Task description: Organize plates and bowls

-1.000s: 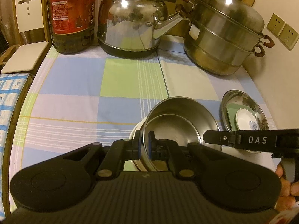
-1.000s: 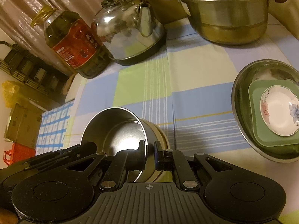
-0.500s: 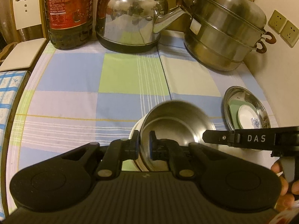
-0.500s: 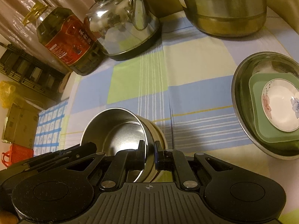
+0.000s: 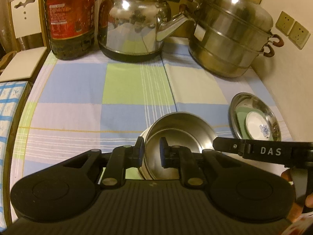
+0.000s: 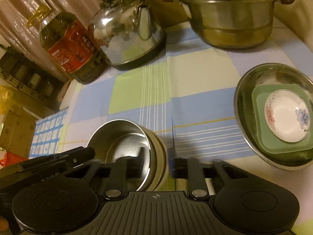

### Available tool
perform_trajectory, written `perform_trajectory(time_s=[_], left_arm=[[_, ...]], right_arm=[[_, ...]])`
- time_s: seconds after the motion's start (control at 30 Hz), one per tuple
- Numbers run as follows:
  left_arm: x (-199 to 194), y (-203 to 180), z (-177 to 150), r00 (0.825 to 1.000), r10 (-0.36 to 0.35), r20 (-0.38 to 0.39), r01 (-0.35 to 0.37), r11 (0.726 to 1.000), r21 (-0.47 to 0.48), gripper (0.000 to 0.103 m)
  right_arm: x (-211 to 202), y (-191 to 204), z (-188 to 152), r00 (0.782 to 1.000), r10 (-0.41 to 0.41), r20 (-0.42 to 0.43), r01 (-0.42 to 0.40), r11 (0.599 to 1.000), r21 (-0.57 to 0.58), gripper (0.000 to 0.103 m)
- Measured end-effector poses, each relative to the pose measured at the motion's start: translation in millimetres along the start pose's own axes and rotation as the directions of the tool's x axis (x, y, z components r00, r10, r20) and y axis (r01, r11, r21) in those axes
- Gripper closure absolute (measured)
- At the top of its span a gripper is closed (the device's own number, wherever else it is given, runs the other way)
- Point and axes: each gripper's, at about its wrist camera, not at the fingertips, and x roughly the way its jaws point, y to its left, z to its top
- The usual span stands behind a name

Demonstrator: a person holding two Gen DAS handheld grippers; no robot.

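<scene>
Both tongs opening off steel bowl (image 5: 181,135) nested in cream bowl (image 6: 161,154): left tongs (image 5: 150,152) narrow, right tongs (image 6: 158,162) wider, rims between jaws; draw straight back to avoid tipping stack.

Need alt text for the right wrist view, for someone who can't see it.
The right gripper is opening astride the rim of a steel bowl nested in a cream bowl. At right, a steel dish holds a green plate and floral saucer.

Both tongs, left (image 5: 150,154) and right (image 6: 157,164), tilt downward, jaws opening.
</scene>
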Motion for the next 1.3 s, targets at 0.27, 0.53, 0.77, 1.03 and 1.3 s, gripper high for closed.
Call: perform_trajectory(time_s=[0.27,0.53,0.77,1.03,1.3], left_arm=[[-43.5,-5.9,-18.4,0.999,0.002,0.052,-0.002,1.000,-0.008,0.085],[-80.2,-25.3,-67.6,0.999,0.040,0.026,-0.040,0.999,-0.012,0.080],[-100.6,-57.9,-112.5,0.999,0.031,-0.005,-0.031,0.999,-0.022,0.080],[-125.4,-93.8,-159.4,0.999,0.043,-0.011,-0.044,0.999,-0.017,0.080],[-144.8,-122.5,-198.4,0.999,0.042,-0.027,-0.043,0.999,-0.016,0.080]], right_arm=[[-41.4,-8.9,-20.5,0.998,0.024,0.064,-0.024,1.000,-0.006,0.059],[-91.8,-25.5,-61.5,0.995,0.063,0.074,-0.059,0.997,-0.052,0.049],[-125.9,-49.9,-105.1,0.998,0.026,0.058,-0.021,0.995,-0.094,0.039],[-159.5,-78.4,-146.9,0.999,0.010,0.040,-0.005,0.993,-0.117,0.038],[-189.7,-96.1,-186.6,0.999,-0.019,0.028,0.023,0.988,-0.154,0.038]])
